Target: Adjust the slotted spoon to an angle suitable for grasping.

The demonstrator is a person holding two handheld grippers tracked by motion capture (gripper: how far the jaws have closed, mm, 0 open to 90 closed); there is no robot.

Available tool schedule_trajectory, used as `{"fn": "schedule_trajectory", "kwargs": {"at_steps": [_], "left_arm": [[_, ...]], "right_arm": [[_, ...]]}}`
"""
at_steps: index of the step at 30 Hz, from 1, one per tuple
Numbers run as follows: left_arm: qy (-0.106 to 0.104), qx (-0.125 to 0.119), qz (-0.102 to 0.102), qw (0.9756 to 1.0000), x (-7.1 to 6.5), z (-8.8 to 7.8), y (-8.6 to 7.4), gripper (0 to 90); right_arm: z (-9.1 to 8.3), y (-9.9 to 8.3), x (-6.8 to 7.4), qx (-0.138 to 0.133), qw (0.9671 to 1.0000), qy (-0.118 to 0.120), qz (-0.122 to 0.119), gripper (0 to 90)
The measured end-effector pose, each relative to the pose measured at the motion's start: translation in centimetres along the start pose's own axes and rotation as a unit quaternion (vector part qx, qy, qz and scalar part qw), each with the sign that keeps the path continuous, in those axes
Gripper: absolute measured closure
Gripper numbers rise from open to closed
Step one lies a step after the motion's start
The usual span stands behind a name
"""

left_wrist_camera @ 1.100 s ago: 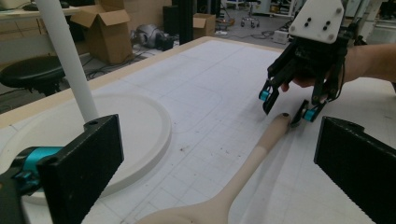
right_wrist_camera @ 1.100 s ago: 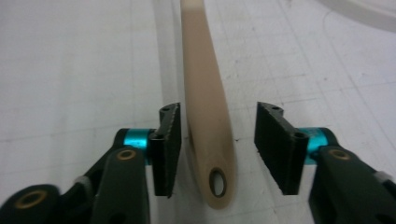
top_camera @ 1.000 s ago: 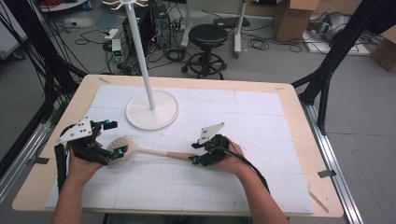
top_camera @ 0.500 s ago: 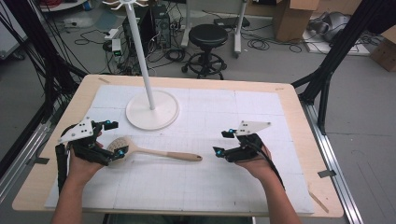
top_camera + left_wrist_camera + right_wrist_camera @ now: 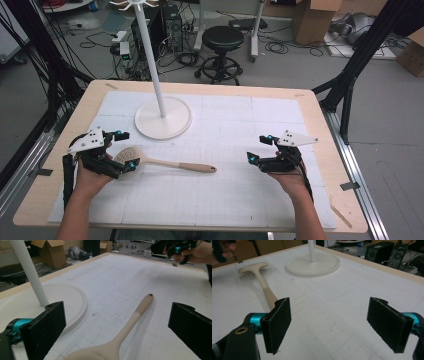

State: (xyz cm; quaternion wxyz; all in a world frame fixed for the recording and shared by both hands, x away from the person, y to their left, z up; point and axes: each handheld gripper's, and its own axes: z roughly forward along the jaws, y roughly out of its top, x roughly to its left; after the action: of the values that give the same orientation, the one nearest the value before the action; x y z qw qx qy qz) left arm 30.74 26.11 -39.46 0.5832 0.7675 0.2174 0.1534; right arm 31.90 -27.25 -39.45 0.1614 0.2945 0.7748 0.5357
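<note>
On gridded mat (image 5: pixel 240 195), unmarked wooden brush (image 5: pixel 165 162)

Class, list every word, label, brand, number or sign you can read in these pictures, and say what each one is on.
None can be read.
The white mat bears only unlabelled grid lines.
The cardboard boxes show no legible print.
The wooden spoon and white stand are unmarked.

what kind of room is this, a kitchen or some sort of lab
Probably a lab or workshop, not a kitchen: loose black cables on the grey floor, a black computer tower, a black round stool and brown cardboard boxes behind the table.
</note>
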Motion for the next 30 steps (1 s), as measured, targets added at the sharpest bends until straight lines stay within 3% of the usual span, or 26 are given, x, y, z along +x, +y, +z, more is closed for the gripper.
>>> {"fn": "schedule_trajectory", "kwargs": {"at_steps": [15,30], "left_arm": [[-0.006,0.002,-0.001,1.0,-0.1,0.1,-0.1,2.0],[-0.015,0.007,0.001,0.9999,-0.3,0.6,-0.1,2.0]], "right_arm": [[-1.4,0.4,0.0,-0.048,0.9985,-0.028,0.005,16.5],[-1.1,0.4,-0.1,-0.046,0.9988,-0.017,0.008,16.2]]}}
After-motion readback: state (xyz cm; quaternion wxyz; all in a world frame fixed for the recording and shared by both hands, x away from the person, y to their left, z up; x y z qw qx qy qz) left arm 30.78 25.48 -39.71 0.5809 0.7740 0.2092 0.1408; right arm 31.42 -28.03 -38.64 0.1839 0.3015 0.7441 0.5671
